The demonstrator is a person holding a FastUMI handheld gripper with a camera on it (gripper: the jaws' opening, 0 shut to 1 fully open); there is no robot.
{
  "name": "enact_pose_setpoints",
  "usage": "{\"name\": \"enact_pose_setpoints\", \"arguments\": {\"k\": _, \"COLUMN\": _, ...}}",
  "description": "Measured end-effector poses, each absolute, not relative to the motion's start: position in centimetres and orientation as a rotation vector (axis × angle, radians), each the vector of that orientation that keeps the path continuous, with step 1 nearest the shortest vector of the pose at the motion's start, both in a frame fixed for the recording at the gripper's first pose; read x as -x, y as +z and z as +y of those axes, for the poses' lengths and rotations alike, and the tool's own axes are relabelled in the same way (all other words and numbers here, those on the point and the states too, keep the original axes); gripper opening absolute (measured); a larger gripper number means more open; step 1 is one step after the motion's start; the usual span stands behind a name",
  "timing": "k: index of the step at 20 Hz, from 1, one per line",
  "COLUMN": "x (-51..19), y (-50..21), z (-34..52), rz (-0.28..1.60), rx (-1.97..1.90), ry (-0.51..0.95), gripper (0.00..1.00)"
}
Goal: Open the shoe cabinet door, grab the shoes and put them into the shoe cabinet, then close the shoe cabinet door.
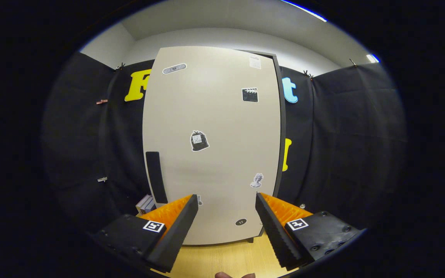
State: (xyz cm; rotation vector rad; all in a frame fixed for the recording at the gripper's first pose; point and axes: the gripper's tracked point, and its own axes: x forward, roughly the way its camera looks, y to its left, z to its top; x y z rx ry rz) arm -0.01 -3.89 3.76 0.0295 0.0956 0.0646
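Wooden floor; cabinet door closed ahead of spread gripper.

The shoe cabinet stands upright on the floor, straight ahead of the hand-held gripper, with its door shut and facing the near side. The handle sits on the door's left edge, low down, just beyond the left finger. Stickers are scattered over the door, from its top down to its foot. The gripper's two fingers stand wide apart with nothing between them, the door's lower part beyond the gap. A stack of books lies on the floor left of the cabinet, behind the left finger. The booth's cloth wall hangs behind and to both sides of the cabinet.
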Motion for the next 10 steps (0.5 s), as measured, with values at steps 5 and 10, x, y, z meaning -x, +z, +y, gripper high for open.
{"name": "enact_pose_setpoints", "arguments": {"k": 5, "x": 0.15, "y": 4.34, "z": -3.98, "rz": 0.074, "rx": -0.029, "ry": 0.050, "gripper": 0.98}}
{"name": "enact_pose_setpoints", "arguments": {"k": 10, "x": 0.45, "y": 4.27, "z": -3.97, "rz": 0.076, "rx": -0.038, "ry": 0.047, "gripper": 0.98}}
